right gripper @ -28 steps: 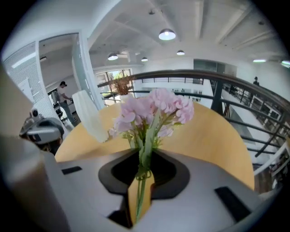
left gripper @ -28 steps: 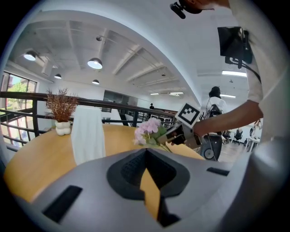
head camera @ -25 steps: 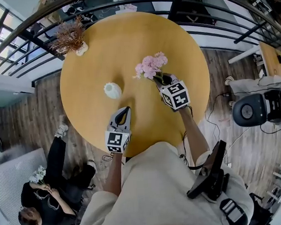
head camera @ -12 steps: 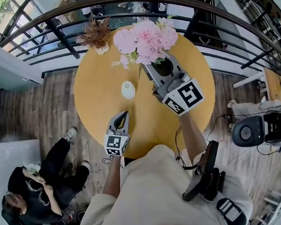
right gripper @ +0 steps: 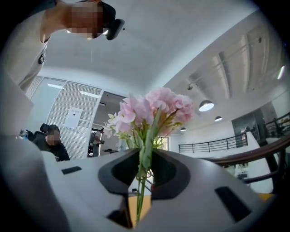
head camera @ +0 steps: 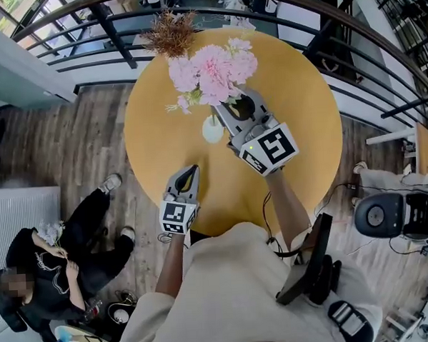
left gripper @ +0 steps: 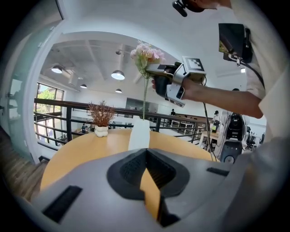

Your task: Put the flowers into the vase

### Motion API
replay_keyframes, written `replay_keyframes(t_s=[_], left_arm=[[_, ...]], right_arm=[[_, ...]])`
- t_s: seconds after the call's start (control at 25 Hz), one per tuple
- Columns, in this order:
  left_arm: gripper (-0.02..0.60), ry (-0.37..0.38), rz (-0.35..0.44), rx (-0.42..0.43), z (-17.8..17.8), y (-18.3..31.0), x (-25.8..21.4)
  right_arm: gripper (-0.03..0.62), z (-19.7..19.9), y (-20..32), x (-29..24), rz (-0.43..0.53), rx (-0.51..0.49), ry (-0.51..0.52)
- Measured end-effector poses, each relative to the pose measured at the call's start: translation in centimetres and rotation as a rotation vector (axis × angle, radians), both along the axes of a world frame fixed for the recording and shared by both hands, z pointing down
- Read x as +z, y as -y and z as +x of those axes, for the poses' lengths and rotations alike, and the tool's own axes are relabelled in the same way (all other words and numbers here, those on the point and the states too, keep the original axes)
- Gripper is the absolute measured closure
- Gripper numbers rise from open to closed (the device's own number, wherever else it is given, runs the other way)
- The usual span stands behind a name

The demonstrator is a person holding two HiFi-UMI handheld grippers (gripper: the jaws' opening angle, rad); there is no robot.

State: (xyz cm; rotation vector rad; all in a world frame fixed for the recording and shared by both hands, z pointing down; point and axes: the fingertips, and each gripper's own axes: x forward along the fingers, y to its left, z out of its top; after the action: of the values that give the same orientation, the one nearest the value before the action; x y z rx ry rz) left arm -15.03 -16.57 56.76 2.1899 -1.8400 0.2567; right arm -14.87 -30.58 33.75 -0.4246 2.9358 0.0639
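- Near the middle of the round yellow counter [head camera: 299, 148] stands the white vase [head camera: 212, 130], upright.
- Head view: the right gripper [head camera: 233, 107] holds the pink flowers [head camera: 212, 70] above the vase, blooms toward the far edge. The left gripper [head camera: 189, 172] is by the near edge, pointing at the vase.
- Right gripper view only: the jaws are clamped on the green stems [right gripper: 141, 181], with the blooms rising beyond them.
- Left gripper view only: one stem [left gripper: 144, 97] hangs straight down to the vase mouth; whether it enters cannot be told. The left gripper's own jaws meet, with nothing between them.
- A dried plant [head camera: 170, 34] in a white pot stands at the far edge.
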Motion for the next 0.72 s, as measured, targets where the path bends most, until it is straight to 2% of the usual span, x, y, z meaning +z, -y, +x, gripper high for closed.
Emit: replay_keyframes(t_s=[0.12, 0.32, 0.72], left_arm=[[0.575, -0.006, -0.019, -0.006, -1.3, -0.5, 0.4], [0.575, -0.047, -0.031, -0.022, -1.3, -0.5, 0.9], [0.575, -0.081, -0.025, 0.004, -1.2, -0.8, 1.3]], right_arm=[[0.522, -1.2, 0.0, 2.1, -0.044, 0.002, -0.006], [0.522, -0.8, 0.3, 6.3, -0.127, 0.019, -0.017], [0.522, -2.2, -1.9, 12.4, -0.114, 0.058, -0.144]])
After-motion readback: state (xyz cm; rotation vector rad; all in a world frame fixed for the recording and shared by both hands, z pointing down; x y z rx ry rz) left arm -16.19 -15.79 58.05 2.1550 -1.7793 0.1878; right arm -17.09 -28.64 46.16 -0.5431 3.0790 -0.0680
